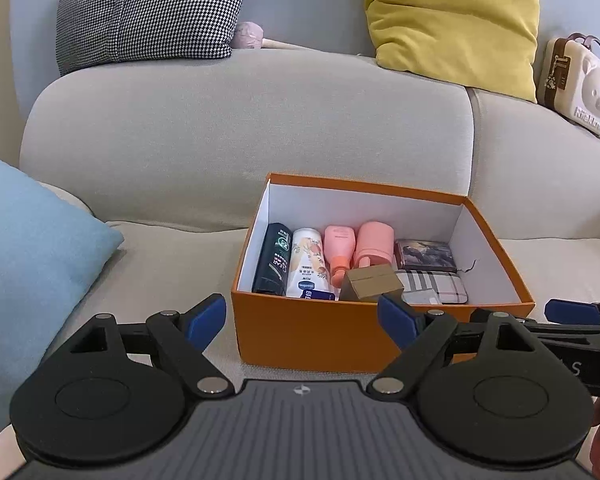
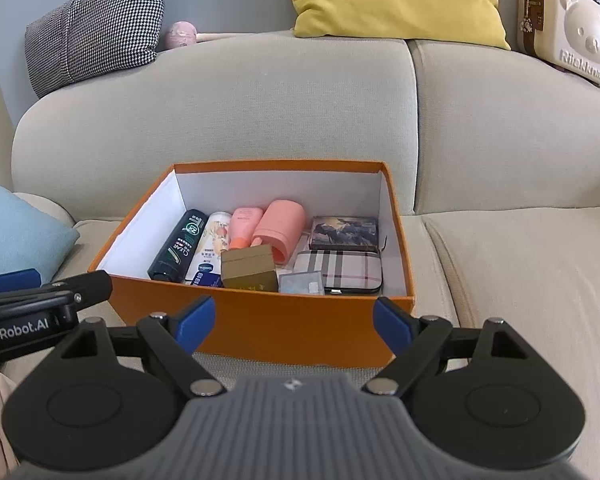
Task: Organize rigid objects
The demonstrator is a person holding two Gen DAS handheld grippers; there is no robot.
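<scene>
left gripper (image 1: 302, 322) and right gripper (image 2: 293, 325) level, jaws spread, empty, just near of orange box (image 2: 260, 324) on sofa (image 2: 260, 100); bottles, wallet (image 2: 340, 270) inside; blue cushion (image 1: 24, 248) left.

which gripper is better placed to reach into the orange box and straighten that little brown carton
Right, probably. In its view the box sits nearly centred ahead of the open right gripper, with the carton just beyond. The left gripper, also open, has the box offset to its right.
</scene>
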